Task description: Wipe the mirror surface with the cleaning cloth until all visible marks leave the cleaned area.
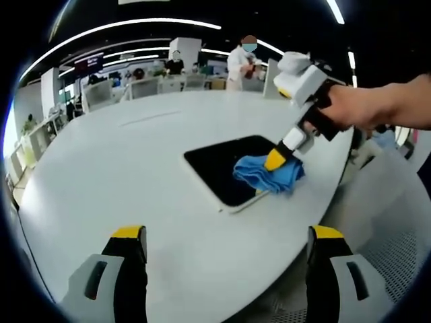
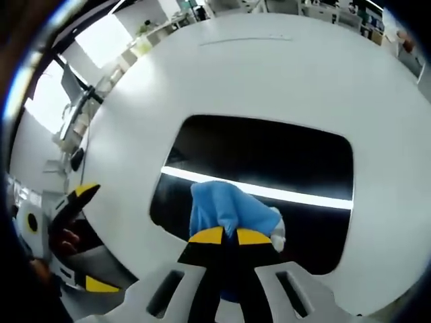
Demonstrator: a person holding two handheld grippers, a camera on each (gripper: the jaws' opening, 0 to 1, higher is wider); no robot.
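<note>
Right gripper clamped on the blue cleaning cloth, pressing it onto the near part of the dark mirror; the mirror lies flat on the white table; left gripper hangs back over the table, jaws wide apart, holding nothing.

No text, label, brand, number or sign can be read anywhere.

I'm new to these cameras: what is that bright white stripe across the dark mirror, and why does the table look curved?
Right gripper view: the stripe on the mirror is a reflected ceiling light, running just above the blue cloth. Left gripper view: the fisheye lens bends the table edge and the ceiling lights into arcs.
</note>
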